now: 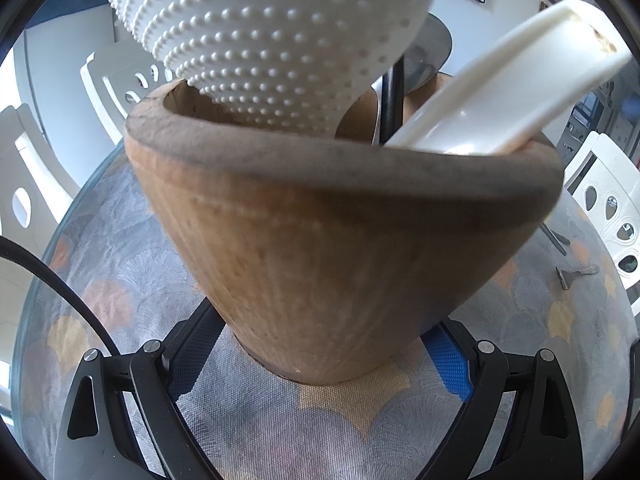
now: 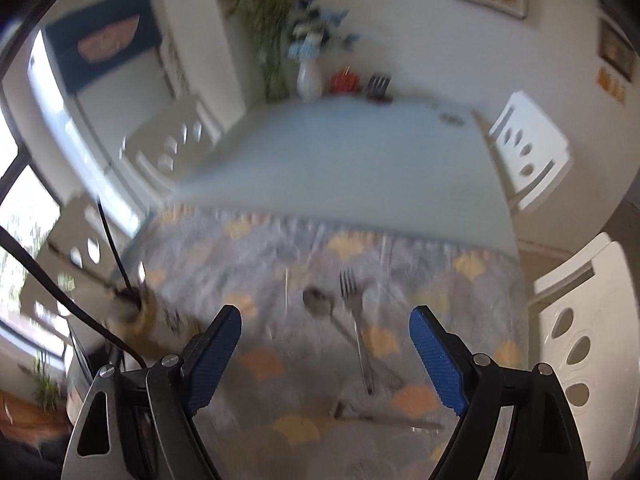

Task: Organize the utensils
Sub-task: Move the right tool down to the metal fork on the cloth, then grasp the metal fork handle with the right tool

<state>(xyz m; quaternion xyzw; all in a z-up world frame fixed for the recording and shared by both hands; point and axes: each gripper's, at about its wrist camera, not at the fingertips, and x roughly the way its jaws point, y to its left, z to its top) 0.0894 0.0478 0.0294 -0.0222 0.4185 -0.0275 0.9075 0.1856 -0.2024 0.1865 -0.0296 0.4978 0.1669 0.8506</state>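
A: What is gripped by the left gripper (image 1: 320, 344)?
B: A wooden holder (image 1: 340, 216) is clamped low down between its fingers; a white studded tool (image 1: 272, 32) and a white handle (image 1: 500, 92) are seen leaning out of it.

A: And the right gripper (image 2: 326, 356)?
B: It is held wide apart with nothing between its fingers, above the patterned tablecloth (image 2: 460, 300). A fork (image 2: 354, 312) and spoon (image 2: 320, 304) are seen lying just beyond; another utensil (image 2: 384, 420) lies nearer.

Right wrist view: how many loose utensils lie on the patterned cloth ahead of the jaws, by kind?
fork: 1
spoon: 1
metal utensil lying crosswise nearest the camera, too blurred to tell its kind: 1
Total: 3
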